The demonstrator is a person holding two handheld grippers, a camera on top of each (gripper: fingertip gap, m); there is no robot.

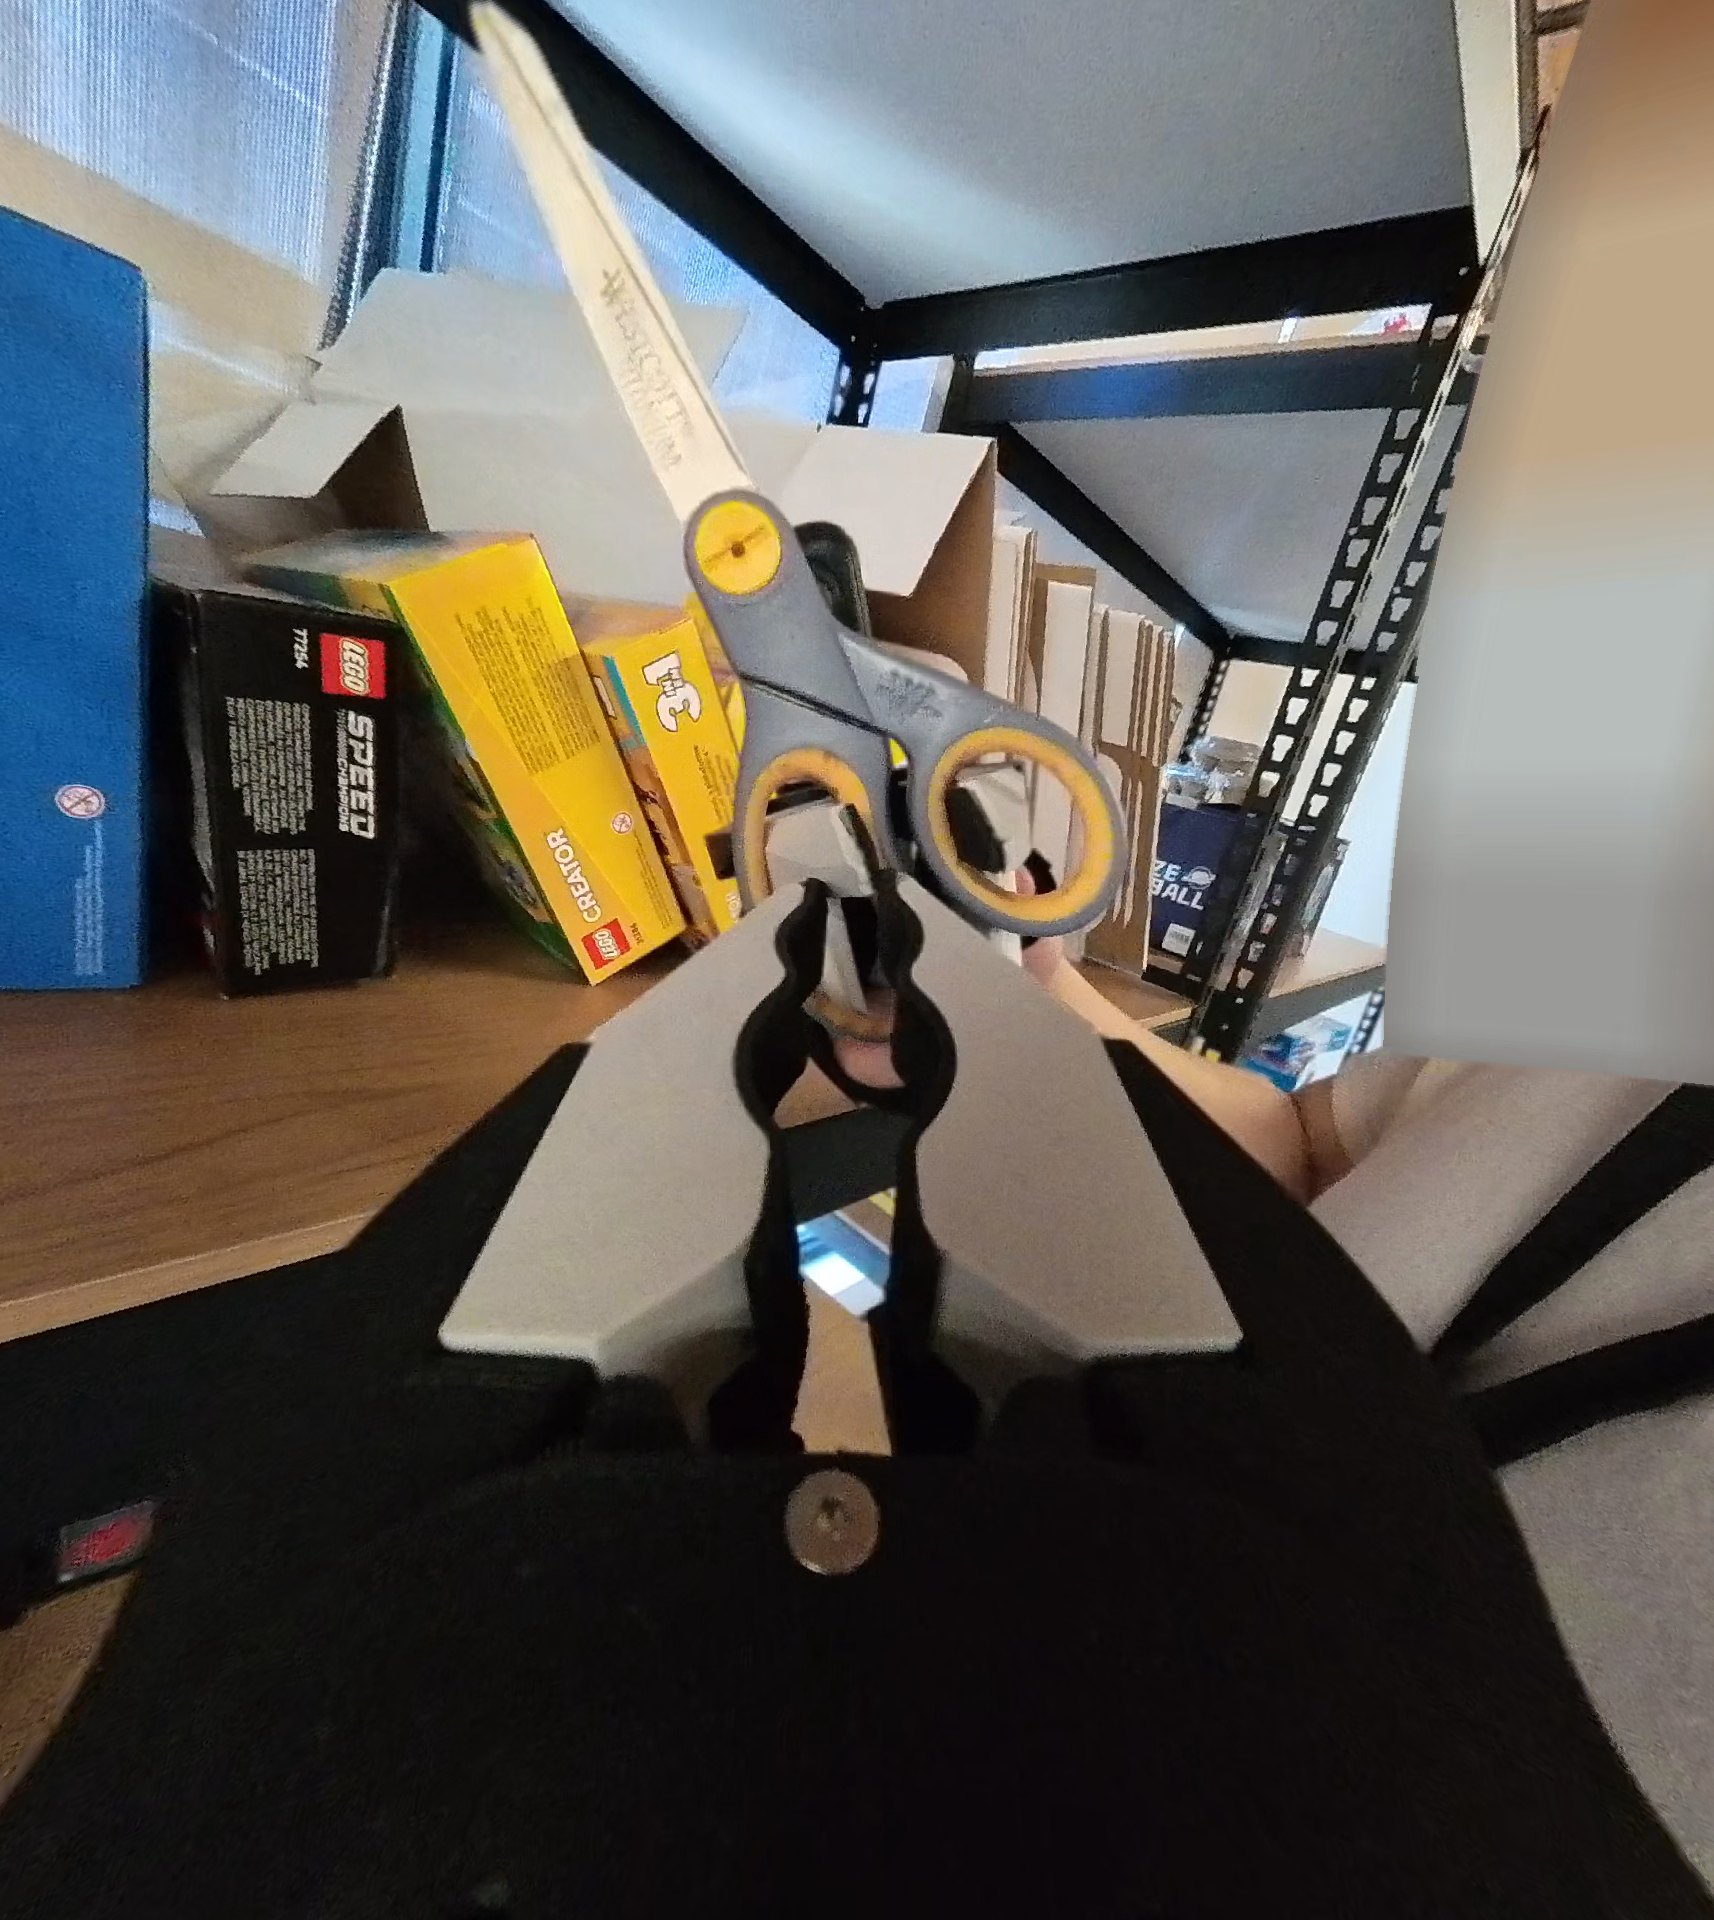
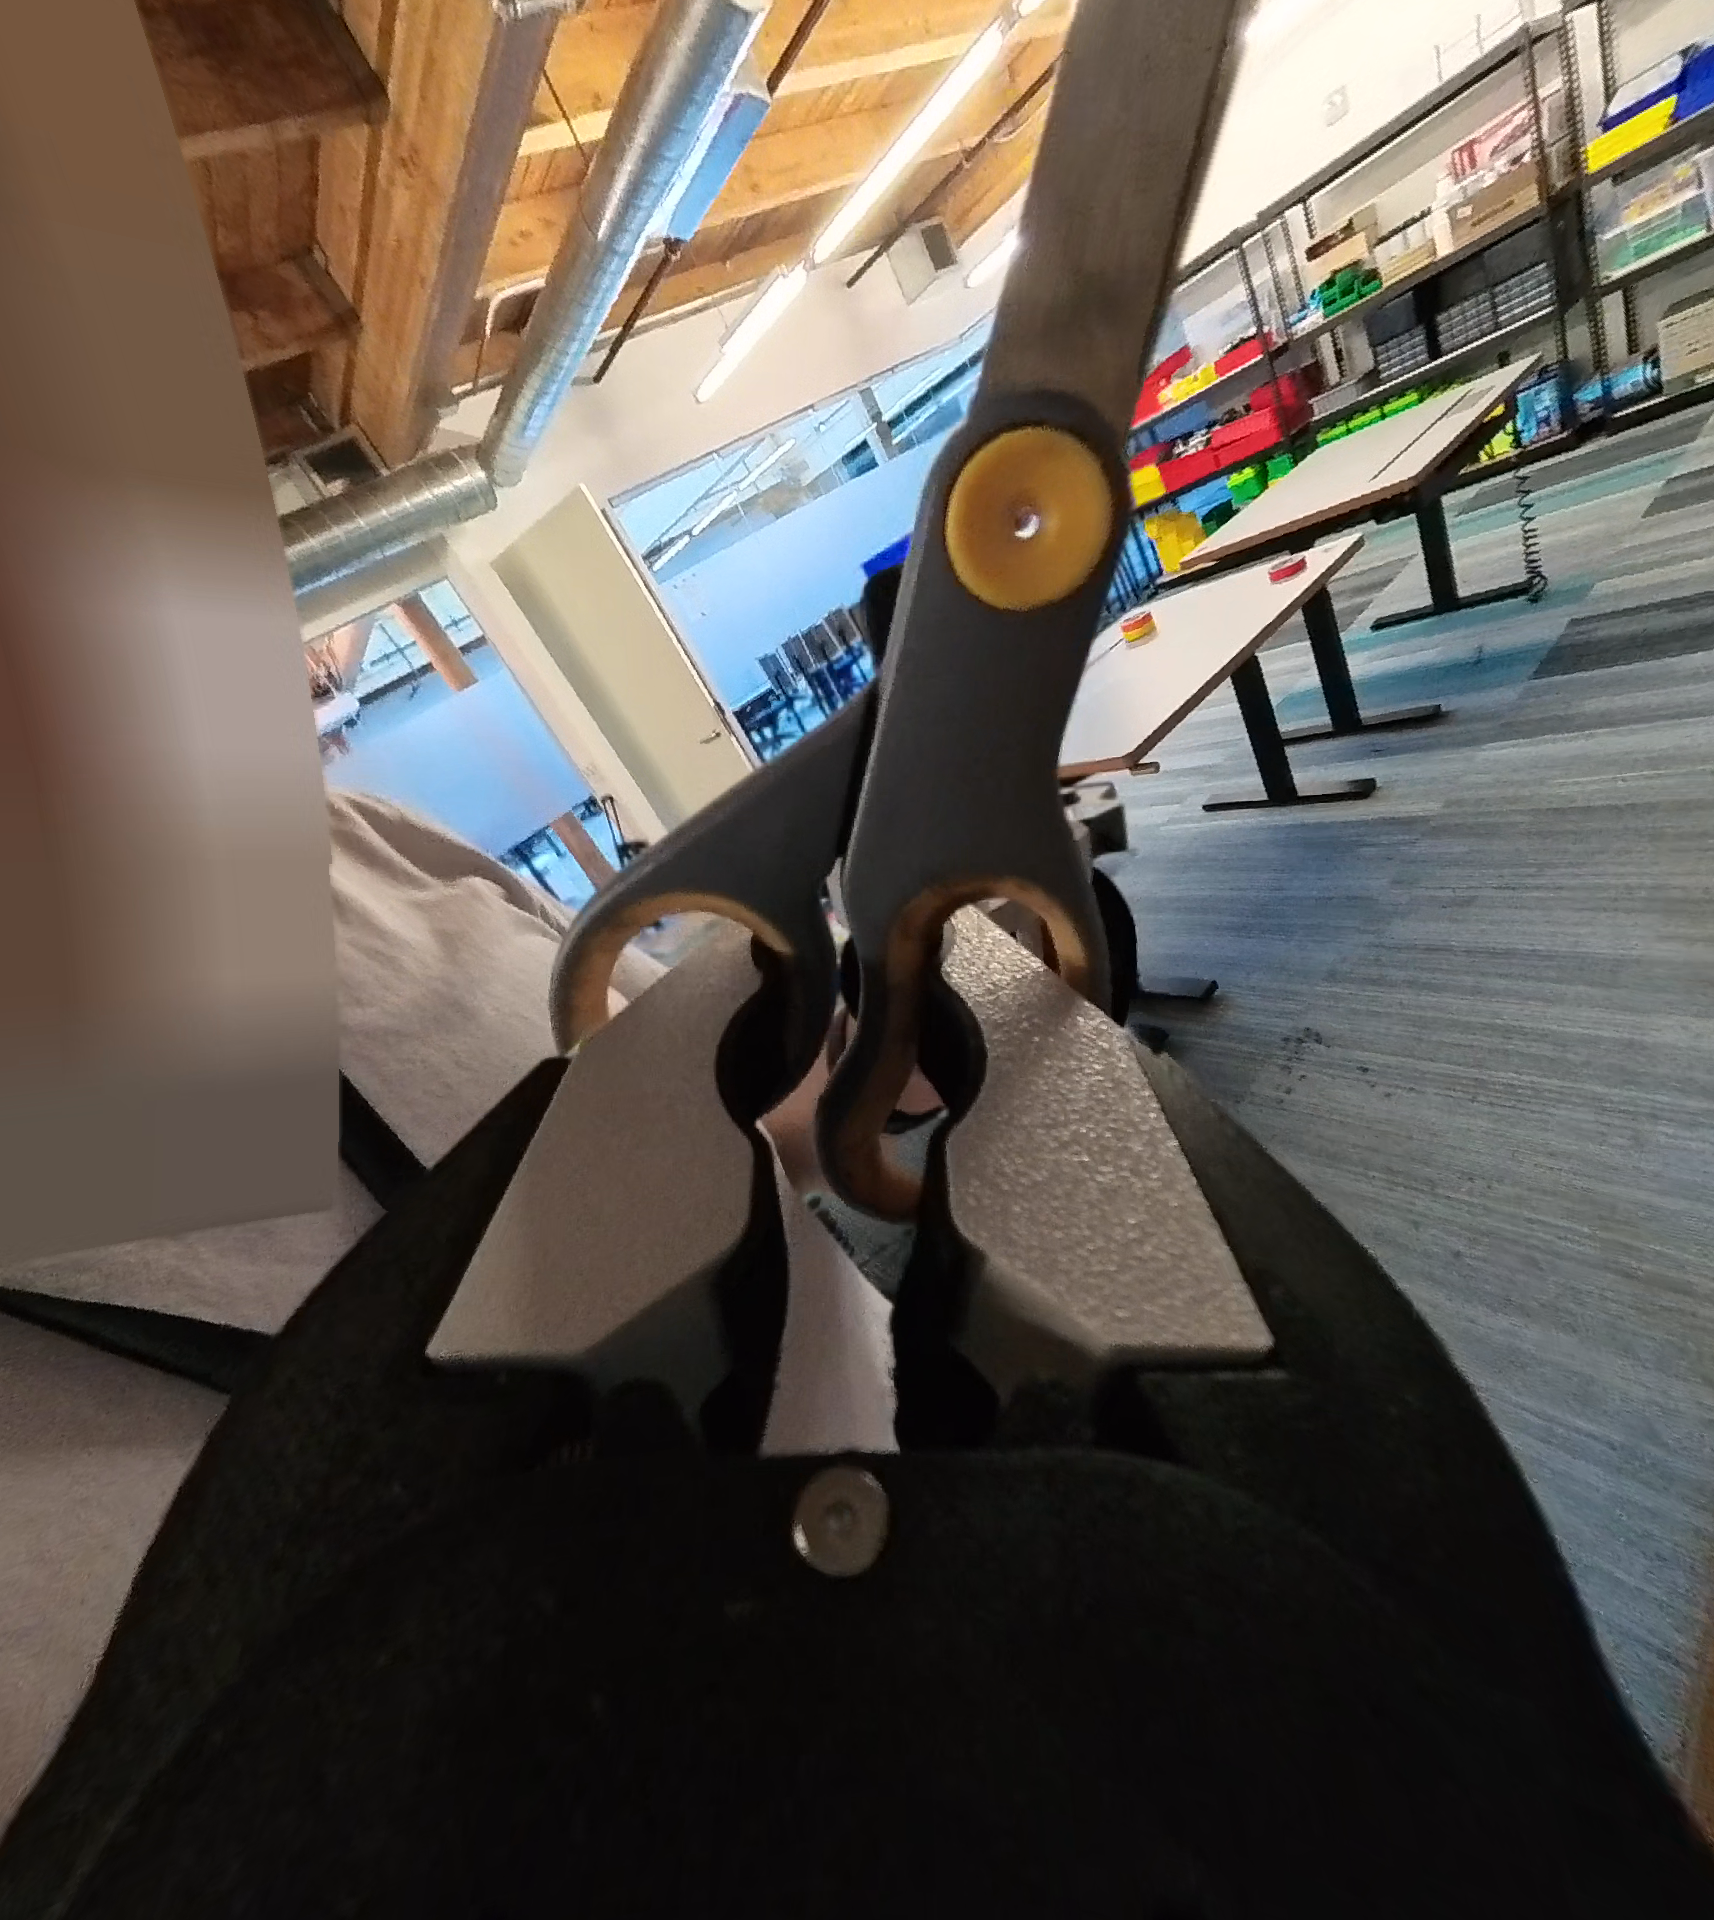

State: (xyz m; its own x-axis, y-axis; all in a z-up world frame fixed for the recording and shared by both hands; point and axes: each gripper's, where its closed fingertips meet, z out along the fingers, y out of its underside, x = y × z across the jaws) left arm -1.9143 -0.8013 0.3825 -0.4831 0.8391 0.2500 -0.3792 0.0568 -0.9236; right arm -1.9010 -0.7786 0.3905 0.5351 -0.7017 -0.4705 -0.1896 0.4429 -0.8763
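Note:
A pair of scissors with grey and yellow handles (image 1: 801, 665) stands upright in the air, its closed blades pointing up and to the left. My left gripper (image 1: 848, 914) is shut on the bottom rim of the left handle loop. In the right wrist view the scissors (image 2: 978, 727) rise straight ahead. My right gripper (image 2: 858, 997) has one finger poked into each loop and is shut on the inner handle rims between them. Its grey fingertips (image 1: 817, 836) show through the loops in the left wrist view.
Behind the scissors a wooden shelf (image 1: 157, 1122) holds a blue box (image 1: 11, 623), a black box (image 1: 292, 810), yellow boxes (image 1: 520, 727) and an open cardboard box (image 1: 479, 395). A black metal rack (image 1: 1331, 675) stands to the right. White tables (image 2: 1196, 665) and bin shelves (image 2: 1455, 260) stand across the carpet. My two grippers' fingertips are within a few centimetres of each other.

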